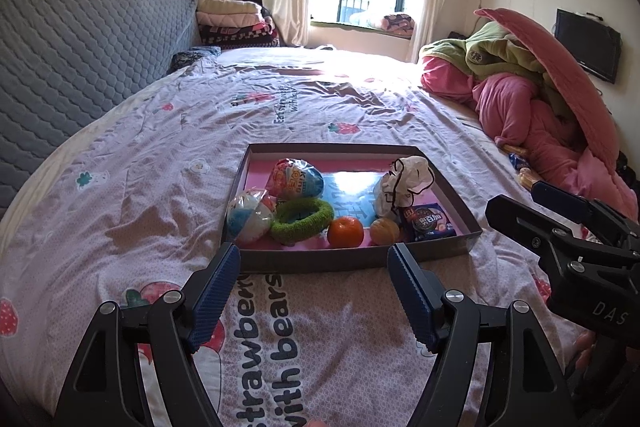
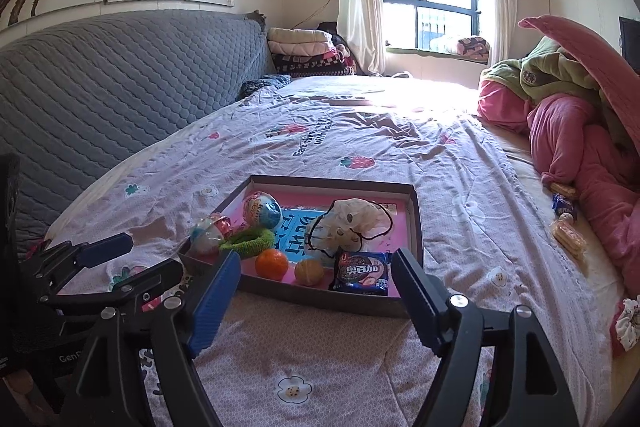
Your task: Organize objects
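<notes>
A shallow dark tray (image 1: 352, 259) (image 2: 320, 301) with a pink floor lies on the bedspread. It holds two egg-shaped toy packs (image 1: 296, 179) (image 2: 262, 209), a green scrunchie (image 1: 302, 219) (image 2: 248, 239), a tangerine (image 1: 345, 231) (image 2: 272, 263), a smaller pale orange fruit (image 1: 384, 230) (image 2: 309, 271), a blue cookie packet (image 1: 430, 223) (image 2: 362, 273) and a white cloth pouch (image 1: 404, 183) (image 2: 348, 223). My left gripper (image 1: 313, 251) (image 2: 136, 263) hovers open just short of the tray's near wall, holding nothing. My right gripper (image 2: 316, 258) (image 1: 532, 203) is open and empty beside it, at the tray's near right.
A heap of pink and green quilts (image 1: 520, 95) (image 2: 580, 115) fills the bed's right side. Snack packets (image 2: 566, 227) lie on the sheet beside it. A grey quilted headboard (image 1: 80, 47) runs along the left, with folded blankets (image 1: 236, 23) at the far end.
</notes>
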`<state>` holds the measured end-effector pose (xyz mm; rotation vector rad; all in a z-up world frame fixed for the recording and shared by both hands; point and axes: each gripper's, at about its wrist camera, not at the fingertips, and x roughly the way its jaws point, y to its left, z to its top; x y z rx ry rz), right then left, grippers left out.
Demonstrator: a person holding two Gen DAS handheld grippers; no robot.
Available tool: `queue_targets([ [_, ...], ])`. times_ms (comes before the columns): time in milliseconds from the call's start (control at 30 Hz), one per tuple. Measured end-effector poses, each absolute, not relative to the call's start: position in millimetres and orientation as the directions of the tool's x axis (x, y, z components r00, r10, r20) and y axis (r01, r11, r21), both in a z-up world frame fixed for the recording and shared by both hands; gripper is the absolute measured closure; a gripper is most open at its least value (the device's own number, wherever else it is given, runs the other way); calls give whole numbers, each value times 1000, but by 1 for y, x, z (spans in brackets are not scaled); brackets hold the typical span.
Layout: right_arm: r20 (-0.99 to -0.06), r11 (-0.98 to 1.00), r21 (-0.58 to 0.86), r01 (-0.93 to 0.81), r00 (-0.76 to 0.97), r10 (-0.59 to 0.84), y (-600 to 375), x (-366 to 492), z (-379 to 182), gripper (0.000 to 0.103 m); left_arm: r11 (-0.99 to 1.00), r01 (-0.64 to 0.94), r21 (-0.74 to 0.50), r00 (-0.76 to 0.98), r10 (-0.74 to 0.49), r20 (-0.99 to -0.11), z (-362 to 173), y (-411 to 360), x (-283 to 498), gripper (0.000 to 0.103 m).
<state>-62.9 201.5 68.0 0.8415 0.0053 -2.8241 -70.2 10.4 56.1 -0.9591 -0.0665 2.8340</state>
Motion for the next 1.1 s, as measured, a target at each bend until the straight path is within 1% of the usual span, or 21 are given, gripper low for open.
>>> queue_targets([
  [100,-551,-981,53,185,-814,-183,201,-62,62,25,-992,-111,-63,-782,126,-611,49,15,-68,26],
  [233,-562,-984,46,172,-810,-168,202,-61,51,24,-994,-87,-63,-771,107,-628,38,15,-70,26],
  [367,-574,-986,50,160,-803,-160,204,-61,40,16,-997,-62,-47,-763,78,-642,24,14,-73,26],
  [400,-576,-986,52,156,-802,-158,205,-60,37,16,-997,-58,-47,-763,75,-642,20,14,-74,26],
  [500,-595,-986,56,156,-788,-159,205,-61,25,16,-997,-57,-44,-742,72,-666,8,16,-76,26],
  [600,-618,-984,69,161,-768,-170,206,-64,13,15,-999,-53,-8,-747,45,-663,1,18,-78,26],
  [733,-634,-987,74,144,-757,-158,208,-64,0,15,-999,-41,-27,-738,49,-673,-5,14,-81,26],
  [1100,-624,-991,44,125,-771,-125,203,-60,-17,15,-999,-35,-32,-734,47,-678,-14,13,-85,26],
])
